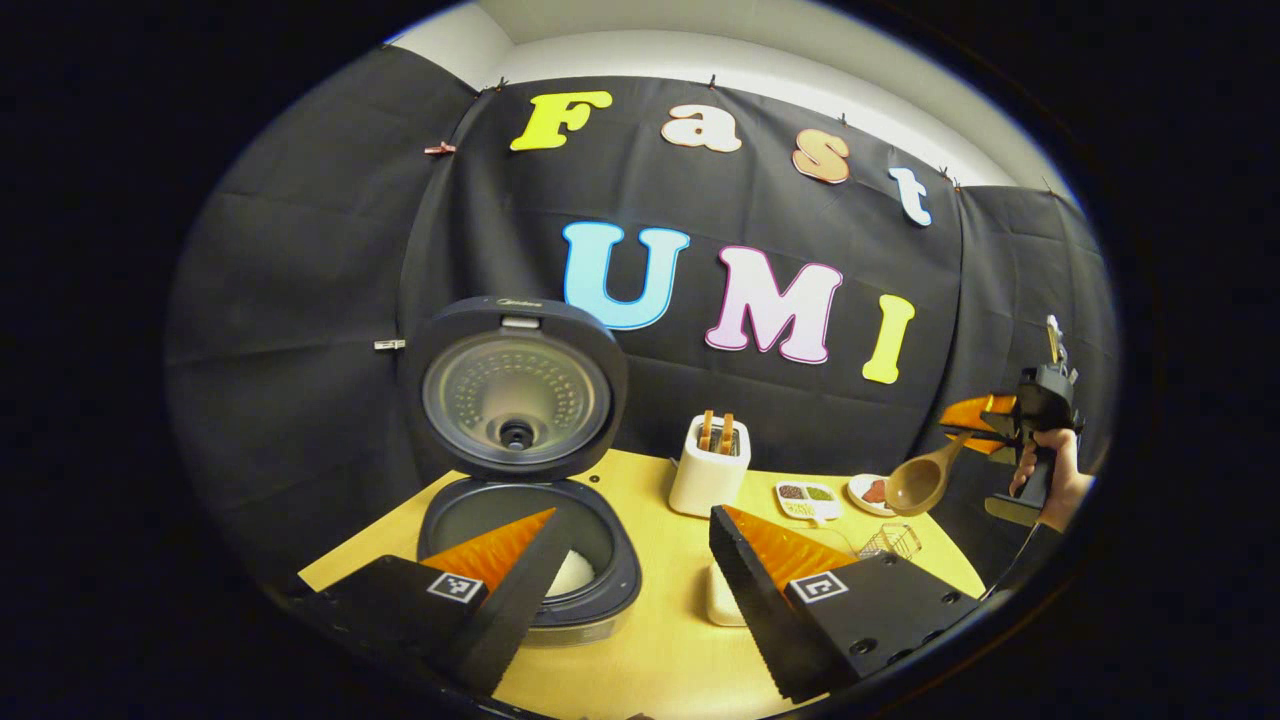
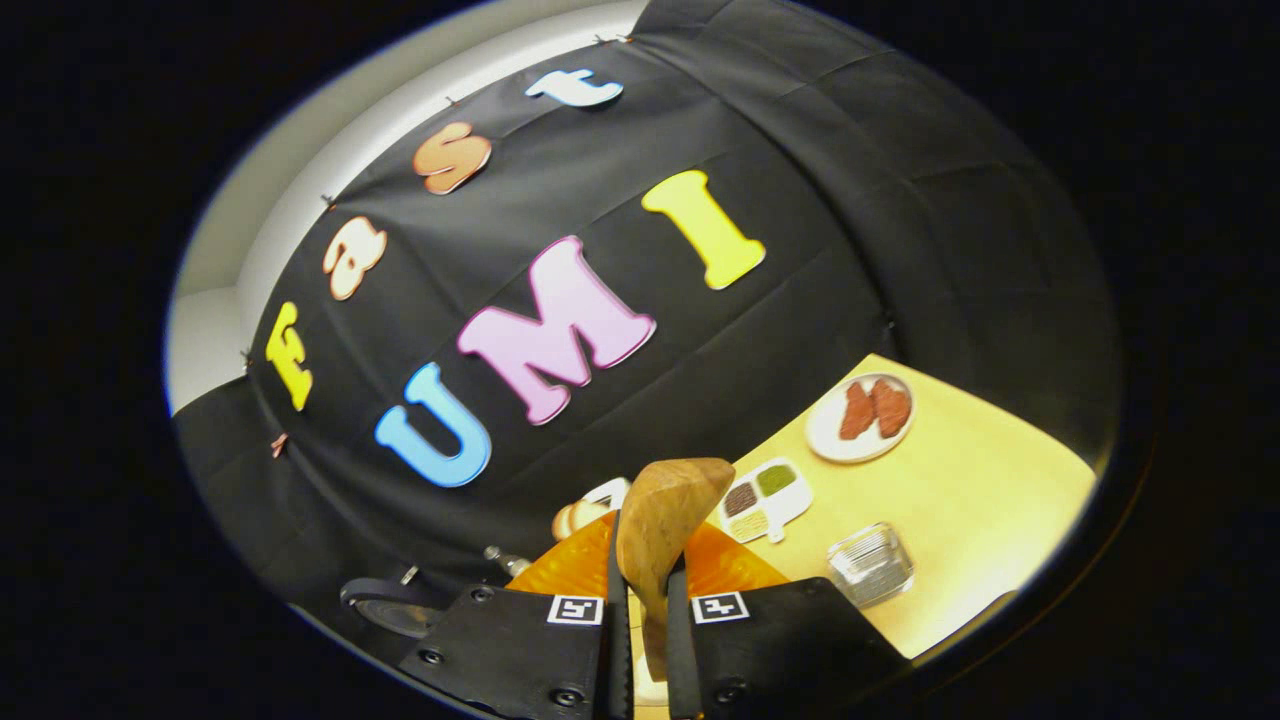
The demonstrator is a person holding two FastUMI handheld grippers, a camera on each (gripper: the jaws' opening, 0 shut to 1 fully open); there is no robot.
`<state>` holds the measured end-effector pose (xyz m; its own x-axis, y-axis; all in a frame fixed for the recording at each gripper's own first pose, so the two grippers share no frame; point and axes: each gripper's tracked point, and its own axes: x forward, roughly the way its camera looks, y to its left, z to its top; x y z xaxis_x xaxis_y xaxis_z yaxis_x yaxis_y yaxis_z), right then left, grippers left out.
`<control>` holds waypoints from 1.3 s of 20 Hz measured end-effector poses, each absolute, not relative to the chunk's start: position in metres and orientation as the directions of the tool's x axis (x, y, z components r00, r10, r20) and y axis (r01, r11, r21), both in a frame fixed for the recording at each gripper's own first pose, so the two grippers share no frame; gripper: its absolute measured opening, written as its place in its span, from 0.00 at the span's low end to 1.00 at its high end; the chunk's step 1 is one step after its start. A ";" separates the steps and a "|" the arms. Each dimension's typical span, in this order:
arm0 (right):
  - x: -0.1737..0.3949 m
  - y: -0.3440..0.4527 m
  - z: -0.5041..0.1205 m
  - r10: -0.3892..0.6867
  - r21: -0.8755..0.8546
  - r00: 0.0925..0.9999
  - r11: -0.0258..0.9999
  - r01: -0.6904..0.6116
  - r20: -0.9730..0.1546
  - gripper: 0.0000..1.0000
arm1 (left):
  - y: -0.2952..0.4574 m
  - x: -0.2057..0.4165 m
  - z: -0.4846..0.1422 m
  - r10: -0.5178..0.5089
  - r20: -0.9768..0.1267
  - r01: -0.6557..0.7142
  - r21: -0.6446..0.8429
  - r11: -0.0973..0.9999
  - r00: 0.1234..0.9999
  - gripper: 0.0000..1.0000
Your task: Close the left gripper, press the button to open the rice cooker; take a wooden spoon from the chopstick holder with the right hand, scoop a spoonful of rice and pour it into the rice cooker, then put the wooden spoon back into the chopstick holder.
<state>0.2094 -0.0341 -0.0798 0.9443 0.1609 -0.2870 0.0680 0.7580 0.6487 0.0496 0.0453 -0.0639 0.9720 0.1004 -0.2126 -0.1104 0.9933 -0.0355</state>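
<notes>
On the pale wooden tabletop [image 1: 660, 640] a dark grey rice cooker [image 1: 530, 545] stands with its round lid [image 1: 515, 395] swung upright, and white rice [image 1: 572, 572] shows in the inner pot. The left gripper [image 1: 620, 575] hovers in front of it, its black-and-orange fingers [image 1: 500, 560] spread wide apart. Behind stands a white chopstick holder [image 1: 708, 470] with wooden handles sticking up, beside it a white divided dish of grains [image 1: 808, 498], a small white plate [image 1: 868, 492] and a little wire basket [image 1: 890, 540]. At the far right a hand [image 1: 1055, 480] holds the right gripper [image 1: 985, 415], pinching the handle of a brown wooden spoon [image 1: 920, 480] held above the tabletop
</notes>
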 end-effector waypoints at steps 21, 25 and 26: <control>0.266 -0.114 -0.284 0.059 0.525 0.823 0.795 0.303 -0.565 0.18 | 0.055 0.043 -0.037 0.501 -0.199 -0.511 0.001 0.859 0.842 0.95; 0.258 -0.107 -0.286 0.108 0.562 0.811 0.772 0.297 -0.575 0.23 | 0.065 0.054 -0.010 0.532 -0.137 -0.530 0.052 0.846 0.836 0.95; 0.255 -0.108 -0.285 0.109 0.562 0.813 0.774 0.292 -0.573 0.24 | 0.069 0.057 -0.001 0.541 -0.114 -0.537 0.066 0.841 0.833 0.95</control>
